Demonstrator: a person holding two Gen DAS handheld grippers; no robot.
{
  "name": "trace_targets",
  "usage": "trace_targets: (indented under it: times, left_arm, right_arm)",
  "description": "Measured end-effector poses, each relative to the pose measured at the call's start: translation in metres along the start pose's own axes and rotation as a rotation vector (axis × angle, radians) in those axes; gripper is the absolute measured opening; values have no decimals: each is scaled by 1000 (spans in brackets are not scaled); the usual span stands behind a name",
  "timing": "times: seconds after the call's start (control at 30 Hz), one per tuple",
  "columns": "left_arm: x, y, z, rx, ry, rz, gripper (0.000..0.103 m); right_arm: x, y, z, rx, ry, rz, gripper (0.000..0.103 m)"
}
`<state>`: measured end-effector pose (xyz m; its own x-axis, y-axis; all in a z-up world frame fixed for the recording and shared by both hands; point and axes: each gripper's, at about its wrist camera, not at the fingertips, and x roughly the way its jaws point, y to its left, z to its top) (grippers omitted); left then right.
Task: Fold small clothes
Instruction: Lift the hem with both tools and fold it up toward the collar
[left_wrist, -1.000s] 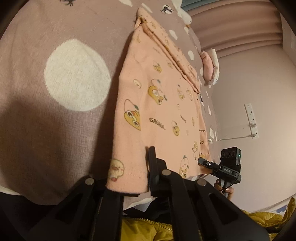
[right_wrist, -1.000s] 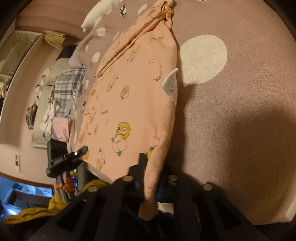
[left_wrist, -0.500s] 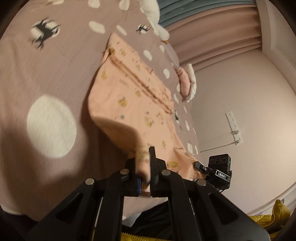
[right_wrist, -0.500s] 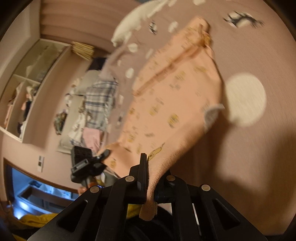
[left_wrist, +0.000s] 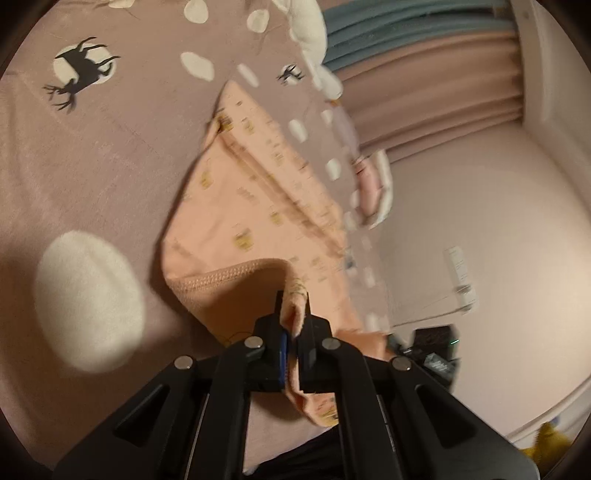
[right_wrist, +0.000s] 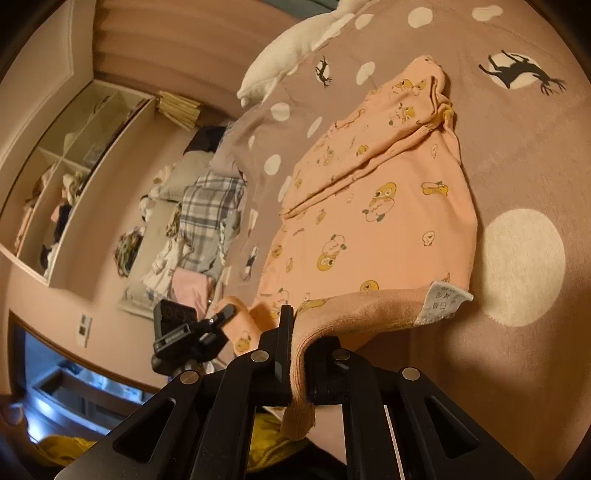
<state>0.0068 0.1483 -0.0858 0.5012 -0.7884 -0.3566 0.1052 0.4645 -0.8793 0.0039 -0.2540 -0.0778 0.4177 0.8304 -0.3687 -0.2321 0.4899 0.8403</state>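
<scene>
Peach garment (right_wrist: 373, 206), printed with small yellow cartoon figures, spread on the mauve bedspread (right_wrist: 524, 155) with its near hem lifted and curled back over the rest, plain inner side showing. White care label (right_wrist: 441, 301) sticking out at the turned-up edge, beside a large cream dot of the bedspread. Far end bunched into a ridge near the black deer print.

Pinched at one near corner by the right gripper (right_wrist: 301, 356), fingers pressed together on the cloth, a tongue of hem hanging down below them. Pinched at the other near corner by the left gripper (left_wrist: 293, 332), fingers likewise closed on a fold of the garment (left_wrist: 258, 206) (this view blurred, print details hard to read). Ribbed hem arching from the left gripper's bite toward the bedspread (left_wrist: 92, 177). Each gripper visible in the other's view, low at the bed's near edge.

Farther out: white pillow (right_wrist: 291, 48) at the head of the bed, plaid cloth (right_wrist: 210, 214) among heaped laundry on a neighbouring surface, open shelving (right_wrist: 66, 177) on the wall, pleated curtains (left_wrist: 424, 92), a wall socket (left_wrist: 461, 273).
</scene>
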Motion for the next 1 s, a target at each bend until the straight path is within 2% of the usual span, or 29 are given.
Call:
trace_targets:
  times: [0.17,0.27,0.4,0.5,0.77,1.0]
  left_arm:
    - [4,-26,17,31,-26,-95,2]
    - [13,-38,29,51,-32,-120,2]
    - [22,-43,49,27,-71,-143,2]
    - [29,-46,69,33,-105,-112,2]
    - [55,-52,123,41,-156,-92,2]
    - [95,-41,177,11,-189,-60,2]
  right_arm:
    - [-9,13,14,-22,-52,43,9]
    - [-14,23,29,-51,-83,58,9]
    - [-16,35,55,-82,-133,55,9]
    - [-14,36,74,-88,-167,38,9]
    - [-8,19,131,-38,-259,30,9]
    - [5,-1,183,28,-283,-18,9]
